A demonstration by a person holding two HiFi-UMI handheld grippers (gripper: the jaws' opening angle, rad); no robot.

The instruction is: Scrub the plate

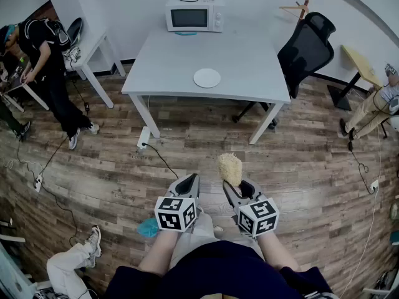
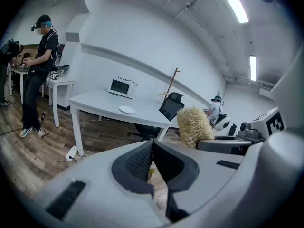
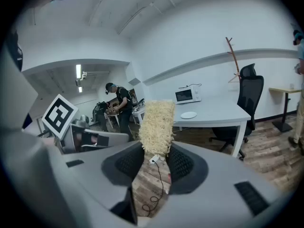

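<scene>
plate (image 1: 207, 78) on table (image 1: 156, 73), before microwave (image 1: 194, 14)

Bright, even indoor light comes from ceiling strip lamps (image 2: 232, 4), which glare to plain white in the left gripper view. Shadows under the worktop (image 1: 237, 61) are soft. Every view bulges fisheye-style. Both gripper views have dark vignetted corners and a slightly blurred foreground.

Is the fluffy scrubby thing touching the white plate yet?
Apart. The head view shows the scrubber clamped in the right gripper above the floor, while the plate lies far off on the table, with open floor between them.
</scene>
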